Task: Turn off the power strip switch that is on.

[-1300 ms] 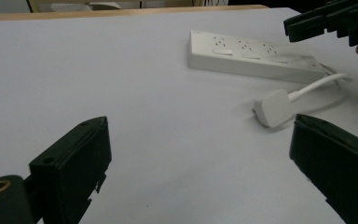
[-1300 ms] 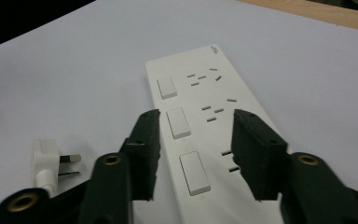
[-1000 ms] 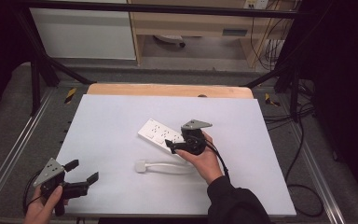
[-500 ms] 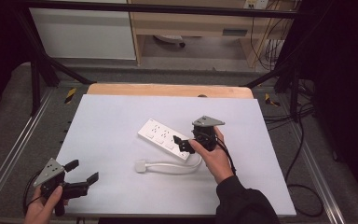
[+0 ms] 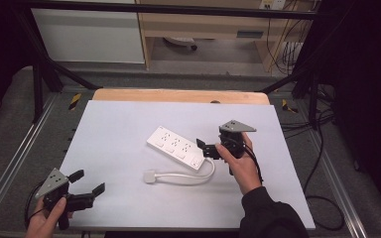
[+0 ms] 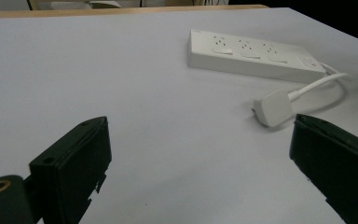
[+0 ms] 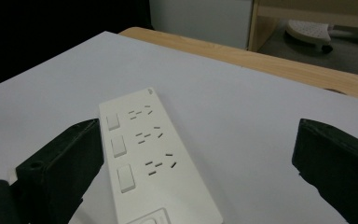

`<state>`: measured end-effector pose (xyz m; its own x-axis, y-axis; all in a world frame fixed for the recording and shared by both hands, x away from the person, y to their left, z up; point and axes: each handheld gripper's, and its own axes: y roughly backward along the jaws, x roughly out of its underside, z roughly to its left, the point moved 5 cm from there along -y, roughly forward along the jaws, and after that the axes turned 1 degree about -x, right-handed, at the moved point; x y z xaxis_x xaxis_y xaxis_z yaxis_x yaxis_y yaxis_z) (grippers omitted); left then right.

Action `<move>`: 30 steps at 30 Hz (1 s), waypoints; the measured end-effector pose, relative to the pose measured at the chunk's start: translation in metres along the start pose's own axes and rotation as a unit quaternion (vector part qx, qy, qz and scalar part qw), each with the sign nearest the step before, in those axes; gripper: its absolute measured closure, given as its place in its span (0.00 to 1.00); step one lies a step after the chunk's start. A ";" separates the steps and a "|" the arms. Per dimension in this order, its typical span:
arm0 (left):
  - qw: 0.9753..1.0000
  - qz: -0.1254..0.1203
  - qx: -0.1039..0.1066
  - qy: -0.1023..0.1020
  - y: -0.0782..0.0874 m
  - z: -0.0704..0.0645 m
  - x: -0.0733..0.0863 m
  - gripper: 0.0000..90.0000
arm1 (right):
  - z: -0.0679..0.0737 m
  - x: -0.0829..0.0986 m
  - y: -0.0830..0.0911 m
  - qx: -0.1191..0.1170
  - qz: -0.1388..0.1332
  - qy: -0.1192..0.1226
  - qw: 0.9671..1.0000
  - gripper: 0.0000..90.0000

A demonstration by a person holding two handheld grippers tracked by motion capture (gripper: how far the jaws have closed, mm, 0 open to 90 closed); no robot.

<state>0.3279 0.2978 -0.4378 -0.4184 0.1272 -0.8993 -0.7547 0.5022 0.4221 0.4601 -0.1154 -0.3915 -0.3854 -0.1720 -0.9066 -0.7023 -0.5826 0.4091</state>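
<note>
We hold the right gripper (image 5: 204,148), jaws open, at the strip (image 5: 175,147) mid-desk; left gripper (image 5: 88,182) open at near-left corner; next, close on the strip.

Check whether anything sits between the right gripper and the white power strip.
Nothing visible does. The right gripper hangs open just off the cable end of the power strip, with bare white table around it. The strip's cable and plug curl off to the near side, out of the path.
</note>
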 end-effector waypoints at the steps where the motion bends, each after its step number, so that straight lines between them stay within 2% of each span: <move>1: 1.000 0.000 0.000 0.000 0.000 0.000 0.000 0.06 | -0.001 0.000 0.002 0.001 -0.002 0.001 1.000 0.03; 6: 1.000 -0.001 0.000 0.001 0.000 0.000 0.000 0.06 | -0.009 -0.003 0.010 0.014 -0.015 0.006 1.000 0.03; 22: 1.000 -0.003 -0.002 0.003 0.001 0.001 -0.001 0.06 | -0.035 -0.004 0.044 0.046 -0.051 -0.002 0.998 0.03; 30: 1.000 -0.004 -0.002 0.002 0.001 0.001 -0.001 0.06 | -0.047 0.000 0.059 0.057 -0.056 -0.008 0.997 0.03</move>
<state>0.3275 0.2989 -0.4365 -0.4142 0.1202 -0.9022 -0.7597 0.5004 0.4154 0.4467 -0.1867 -0.3722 -0.3099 -0.0969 -0.9458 -0.8048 -0.5029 0.3153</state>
